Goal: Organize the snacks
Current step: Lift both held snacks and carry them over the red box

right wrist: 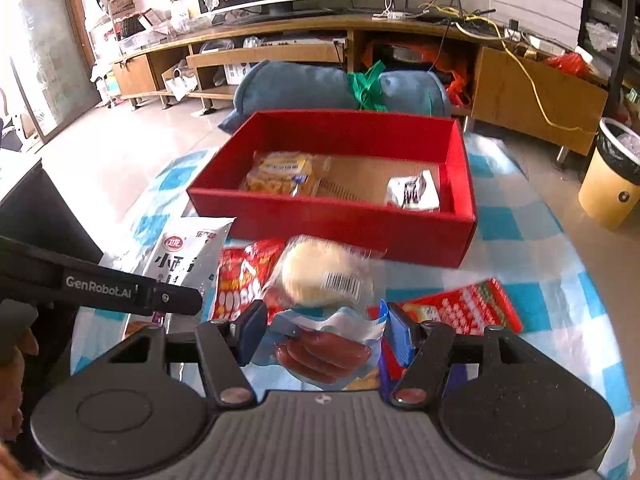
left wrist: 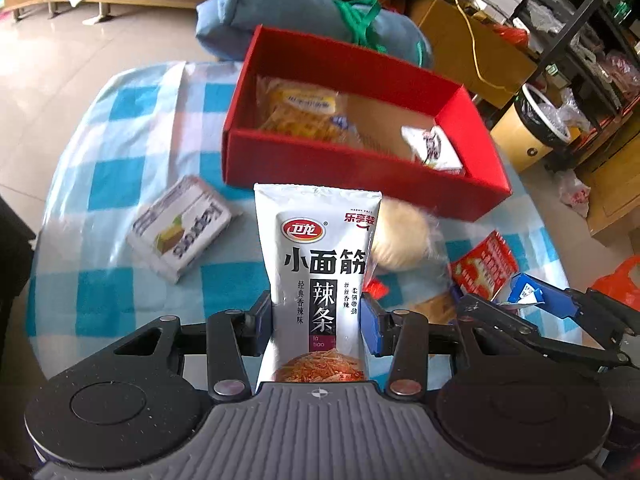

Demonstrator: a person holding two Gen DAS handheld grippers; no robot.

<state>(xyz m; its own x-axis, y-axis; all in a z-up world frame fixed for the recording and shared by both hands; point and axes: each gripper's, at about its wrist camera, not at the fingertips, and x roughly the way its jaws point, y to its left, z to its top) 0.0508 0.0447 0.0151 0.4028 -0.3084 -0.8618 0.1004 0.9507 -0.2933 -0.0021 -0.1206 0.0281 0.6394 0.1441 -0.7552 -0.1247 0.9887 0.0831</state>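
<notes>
My left gripper [left wrist: 316, 314] is shut on a white spicy-strip packet [left wrist: 320, 248] and holds it upright above the checked cloth, in front of the red box [left wrist: 360, 196]. In the right wrist view my right gripper [right wrist: 326, 328] is shut on a blue-and-white sausage packet [right wrist: 324, 350]. The red box [right wrist: 328, 224] stands open just beyond it, holding a yellow waffle pack [right wrist: 280, 176] and a small white packet [right wrist: 412, 192]. A round wrapped bun [right wrist: 316, 276] lies between the right gripper and the box. The white packet [right wrist: 188, 252] also shows at the left.
A grey cake packet [left wrist: 180, 228] lies left on the blue checked cloth [left wrist: 120, 120]. Red snack packets [right wrist: 468, 304] [right wrist: 240, 280] flank the bun. A blue rolled bundle [right wrist: 304, 88] lies behind the box. A bin [right wrist: 612, 176] stands at the right, and a low wooden cabinet [right wrist: 280, 52] is beyond.
</notes>
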